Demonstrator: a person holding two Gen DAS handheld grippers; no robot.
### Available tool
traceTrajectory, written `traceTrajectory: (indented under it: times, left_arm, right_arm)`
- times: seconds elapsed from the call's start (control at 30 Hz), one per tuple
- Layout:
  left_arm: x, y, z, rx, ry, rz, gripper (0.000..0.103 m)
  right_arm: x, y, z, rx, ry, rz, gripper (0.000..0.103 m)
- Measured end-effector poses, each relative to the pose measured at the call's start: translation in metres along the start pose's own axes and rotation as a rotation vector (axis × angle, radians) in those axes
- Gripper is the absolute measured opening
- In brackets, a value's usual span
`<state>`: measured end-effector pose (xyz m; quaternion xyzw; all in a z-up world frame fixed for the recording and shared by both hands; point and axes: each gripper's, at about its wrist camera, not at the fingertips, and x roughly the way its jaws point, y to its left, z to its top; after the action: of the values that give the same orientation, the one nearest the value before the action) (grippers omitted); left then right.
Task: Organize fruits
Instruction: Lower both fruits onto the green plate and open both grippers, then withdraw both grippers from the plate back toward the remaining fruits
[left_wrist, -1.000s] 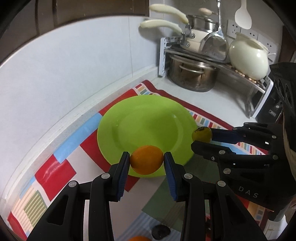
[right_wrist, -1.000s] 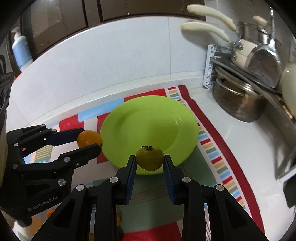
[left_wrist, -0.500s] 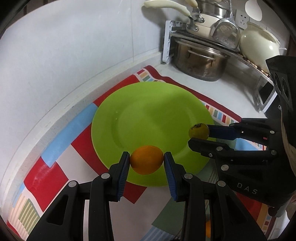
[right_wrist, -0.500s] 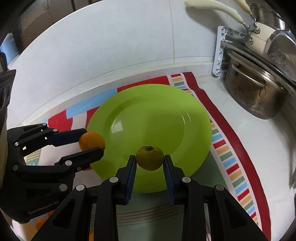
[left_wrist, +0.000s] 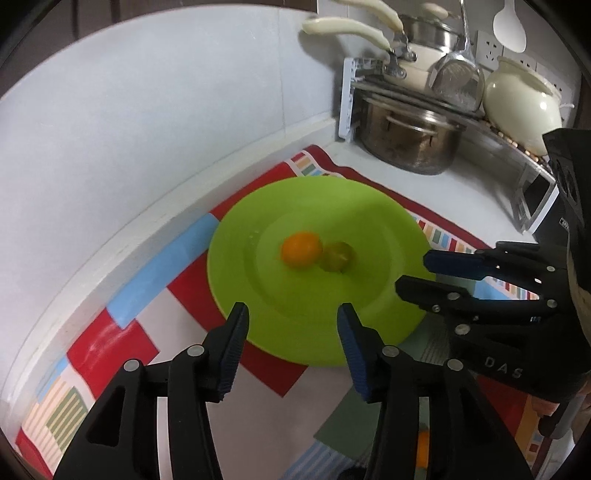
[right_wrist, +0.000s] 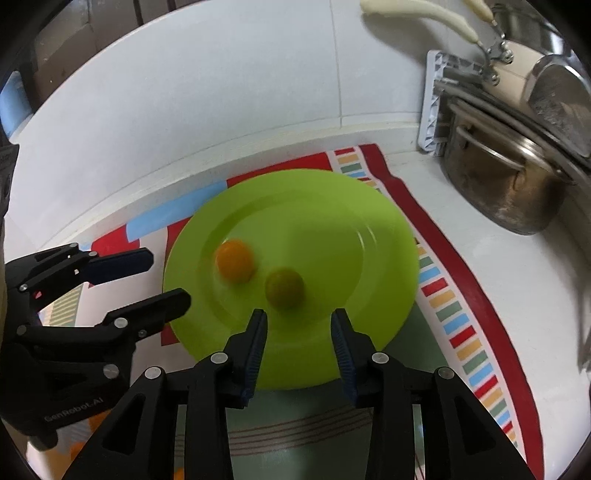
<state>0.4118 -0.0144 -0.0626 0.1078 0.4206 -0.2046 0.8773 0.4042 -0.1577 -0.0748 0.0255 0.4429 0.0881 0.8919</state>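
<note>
A lime-green plate lies on a striped cloth. An orange fruit and a smaller yellow-green fruit rest side by side in the plate's middle, a little blurred. My left gripper hovers over the plate's near rim, its jaws opening with nothing between them. My right gripper is just behind the yellow-green fruit, jaws also opening and empty. Each gripper shows in the other's view: the right gripper at the right, the left gripper at the left.
A steel pot sits under a wire rack with pans, a ladle and a cream jug at the back right. The white tiled wall runs behind the plate. Another orange fruit lies on the cloth below the grippers.
Both grippers have let go of their fruits, which now lie loose in the plate's middle. Both pairs of jaws stand wider than before.
</note>
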Motion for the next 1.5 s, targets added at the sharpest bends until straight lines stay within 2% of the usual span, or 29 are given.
traceTrajectory:
  times: [0.17,0.37,0.43,0.73,0.87,1.13,1.27,1.5]
  left_arm:
    - [-0.032,-0.002,-0.009,-0.011,-0.045,0.018,0.054]
    - [-0.077,-0.006,-0.022,-0.055,-0.102,-0.002,0.063]
    - [-0.094,-0.008,-0.029,-0.069,-0.127,-0.003,0.069]
    - [-0.142,-0.012,-0.058,-0.100,-0.166,0.005,0.074]
    - [-0.154,-0.014,-0.075,-0.109,-0.166,-0.001,0.074]
    - [-0.169,-0.029,-0.111,-0.055,-0.165,-0.005,0.074]
    - [-0.175,-0.036,-0.127,-0.039,-0.192,-0.004,0.074]
    - [-0.173,-0.048,-0.152,-0.060,-0.185,-0.006,0.074]
  right_arm:
    - [-0.034,0.005,-0.005,0.008,-0.054,-0.011,0.037]
    - [-0.079,0.019,-0.017,-0.014,-0.113,-0.027,0.037]
    - [-0.090,0.023,-0.022,-0.018,-0.123,-0.024,0.040]
    - [-0.132,0.046,-0.053,-0.040,-0.155,-0.028,0.049]
    - [-0.146,0.056,-0.068,-0.055,-0.164,-0.032,0.049]
    - [-0.165,0.070,-0.095,-0.073,-0.182,-0.049,0.049]
    - [-0.172,0.073,-0.110,-0.068,-0.187,-0.070,0.049]
    - [-0.177,0.076,-0.139,-0.072,-0.193,-0.069,0.049]
